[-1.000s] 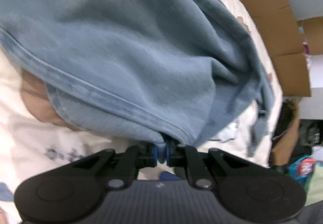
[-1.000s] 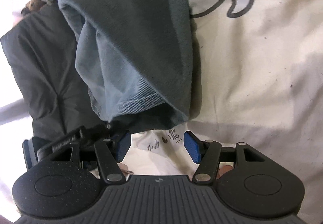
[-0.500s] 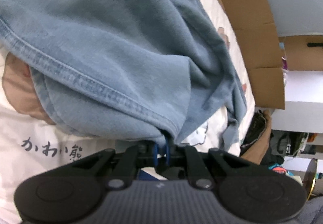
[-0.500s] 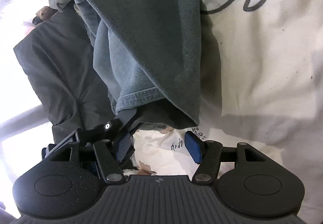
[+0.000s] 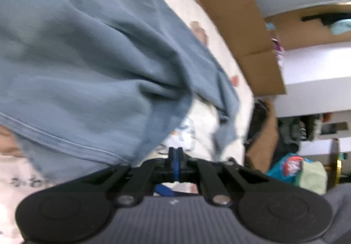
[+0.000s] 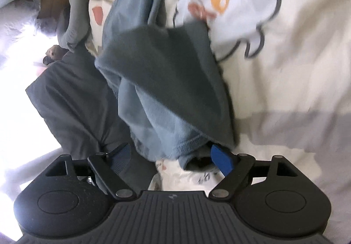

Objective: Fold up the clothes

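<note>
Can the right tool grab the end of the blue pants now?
Probably yes. The right tool is open, and the blue pants hem lies right between its pads with nothing blocking it.

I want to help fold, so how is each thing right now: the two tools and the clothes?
Left tool: shut, no cloth seen between its pads.
Right tool: open, jaws have just been opening; the blue hem lies between them, not pressed.
Blue garment: bunched and partly folded over, lying on the bed sheet.
Dark garment: lying spread out beside the blue one.
</note>
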